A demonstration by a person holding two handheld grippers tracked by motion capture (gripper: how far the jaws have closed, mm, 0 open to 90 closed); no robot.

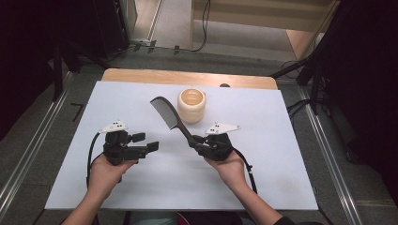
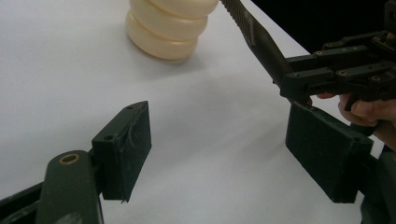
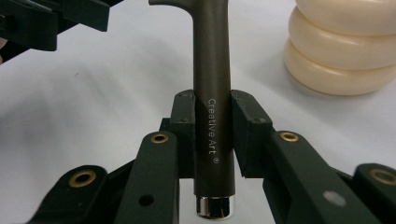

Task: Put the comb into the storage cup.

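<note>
Clamped between the pads of my right tool (image 3: pixel 212 135), the comb's (image 3: pixel 212 70) brown handle runs straight up the right gripper view, its chrome end cap poking out below the jaws. Seen from above, that tool (image 1: pixel 196 139) holds the comb (image 1: pixel 170 116) lifted clear of the white counter (image 1: pixel 281 159), toothed end angled toward the far left. My left tool (image 1: pixel 143 142) waits near it with jaws spread wide and nothing between them. Just beyond the comb, a cream ribbed cup (image 1: pixel 191 105) stands upright on the counter. Pickup looks finished; what seems left is carrying the comb to the cup and setting it inside, which I judge not yet begun.
</note>
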